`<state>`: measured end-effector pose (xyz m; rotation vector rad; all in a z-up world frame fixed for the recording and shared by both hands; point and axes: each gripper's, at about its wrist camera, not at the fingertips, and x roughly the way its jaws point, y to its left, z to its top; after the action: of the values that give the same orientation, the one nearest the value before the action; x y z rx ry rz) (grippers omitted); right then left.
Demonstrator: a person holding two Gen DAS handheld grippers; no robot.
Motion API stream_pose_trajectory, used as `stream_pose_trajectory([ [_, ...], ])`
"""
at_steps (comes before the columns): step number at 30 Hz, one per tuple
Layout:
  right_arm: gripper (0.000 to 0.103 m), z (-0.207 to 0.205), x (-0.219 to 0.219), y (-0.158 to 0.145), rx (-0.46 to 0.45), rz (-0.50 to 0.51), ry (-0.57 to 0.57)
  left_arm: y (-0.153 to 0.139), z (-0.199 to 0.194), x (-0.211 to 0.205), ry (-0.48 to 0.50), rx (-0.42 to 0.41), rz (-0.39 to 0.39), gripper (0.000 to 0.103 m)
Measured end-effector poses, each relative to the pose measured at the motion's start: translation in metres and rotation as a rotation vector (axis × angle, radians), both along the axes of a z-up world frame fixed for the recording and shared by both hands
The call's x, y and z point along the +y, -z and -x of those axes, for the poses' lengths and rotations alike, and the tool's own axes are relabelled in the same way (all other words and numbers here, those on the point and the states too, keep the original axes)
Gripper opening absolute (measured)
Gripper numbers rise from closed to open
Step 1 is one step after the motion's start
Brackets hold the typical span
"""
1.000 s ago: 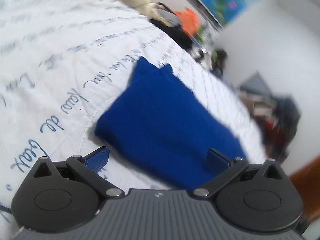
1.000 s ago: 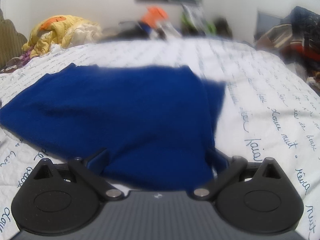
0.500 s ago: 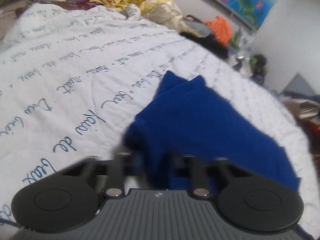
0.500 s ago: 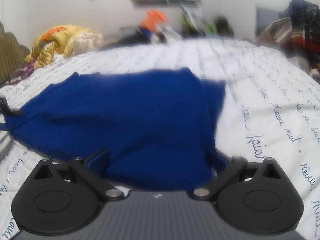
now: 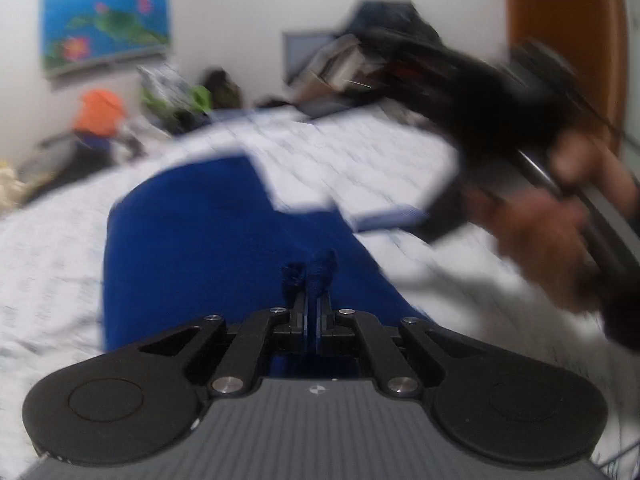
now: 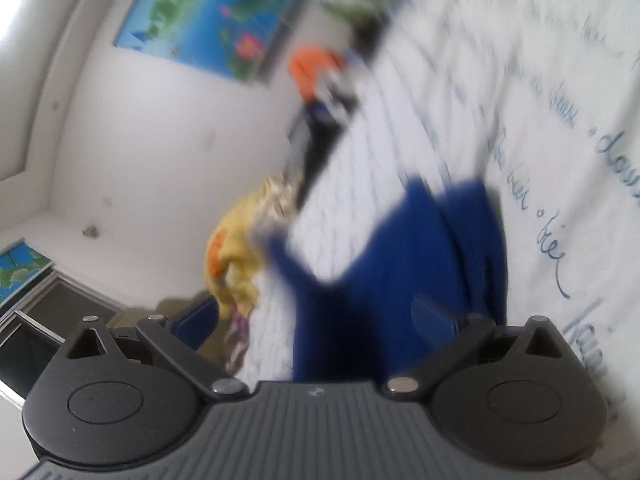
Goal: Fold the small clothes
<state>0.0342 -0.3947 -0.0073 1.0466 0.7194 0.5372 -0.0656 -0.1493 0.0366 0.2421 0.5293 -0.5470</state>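
On the bed [image 5: 380,160], the blue cloth [image 5: 192,240] lay at the centre. At six o'clock the left tongs [image 5: 311,300] were clenched on its bunched edge; toward three o'clock, the right tongs [image 6: 316,320] stood released, straddling the cloth.

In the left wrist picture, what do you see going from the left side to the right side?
Pond painting → orange thing → blue garment, pinched in the left gripper → pile of clutter → person's hand → brown door.
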Motion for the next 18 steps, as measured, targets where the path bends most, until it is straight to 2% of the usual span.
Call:
stream_pose_trajectory([
  [1, 0.103, -0.004, 0.005, 0.006, 0.035, 0.017, -0.005, 0.004, 0.002, -0.002, 0.01, 0.011, 0.001, 0.003],
  [3, 0.103, -0.009, 0.01, 0.016, 0.086, 0.044, -0.018, 0.004, 0.012, -0.002, 0.035, -0.019, -0.002, 0.003],
  [6, 0.103, -0.01, 0.019, 0.024, 0.089, 0.039, -0.04, -0.003, 0.016, 0.002, 0.05, -0.056, -0.01, 0.003],
  [15, 0.103, -0.044, 0.034, 0.025, 0.124, 0.027, -0.091, -0.005, 0.02, -0.004, 0.085, -0.066, -0.005, 0.003],
  [17, 0.09, -0.048, 0.041, 0.02, 0.115, 0.1, -0.092, -0.003, 0.018, -0.003, 0.088, -0.045, -0.001, 0.003],
  [18, 0.063, -0.05, 0.045, 0.019, 0.119, 0.166, -0.09, -0.002, 0.018, -0.002, 0.088, -0.033, 0.004, 0.003],
])
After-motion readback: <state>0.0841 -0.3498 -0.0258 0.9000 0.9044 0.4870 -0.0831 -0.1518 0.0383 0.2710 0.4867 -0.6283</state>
